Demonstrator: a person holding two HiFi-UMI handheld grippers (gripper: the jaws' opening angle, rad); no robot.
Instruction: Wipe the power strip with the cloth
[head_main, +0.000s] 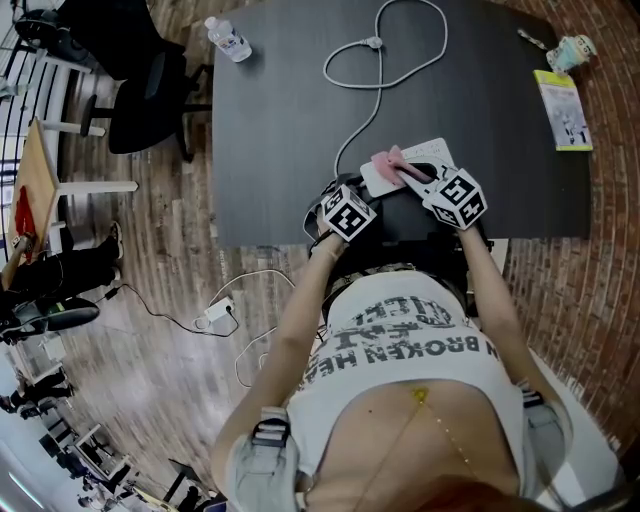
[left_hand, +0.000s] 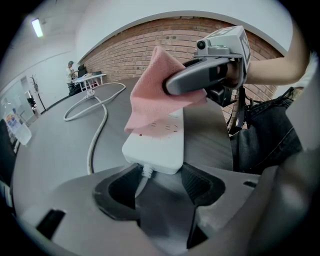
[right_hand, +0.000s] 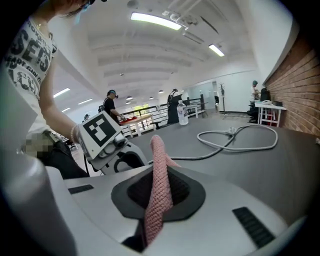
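Right gripper (right_hand: 159, 192) clamps pink cloth (right_hand: 156, 150) (limp, light) atop power strip (left_hand: 156, 146), near edge of table (head_main: 290, 120). Left gripper (left_hand: 162, 172) pinches strip's rigid cable end; smooth casing probably slides unbraced.

Left tool (left_hand: 156, 172) clamped on the end of the power strip (left_hand: 161, 145), right tool (right_hand: 159, 194) pinching the cloth (right_hand: 158, 165), both forearms (head_main: 298, 300) outstretched.

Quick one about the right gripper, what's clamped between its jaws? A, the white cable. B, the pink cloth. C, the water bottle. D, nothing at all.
B: the right gripper view shows the right gripper with its jaws closed on the pink cloth, and the left gripper view shows that cloth draped over the power strip.
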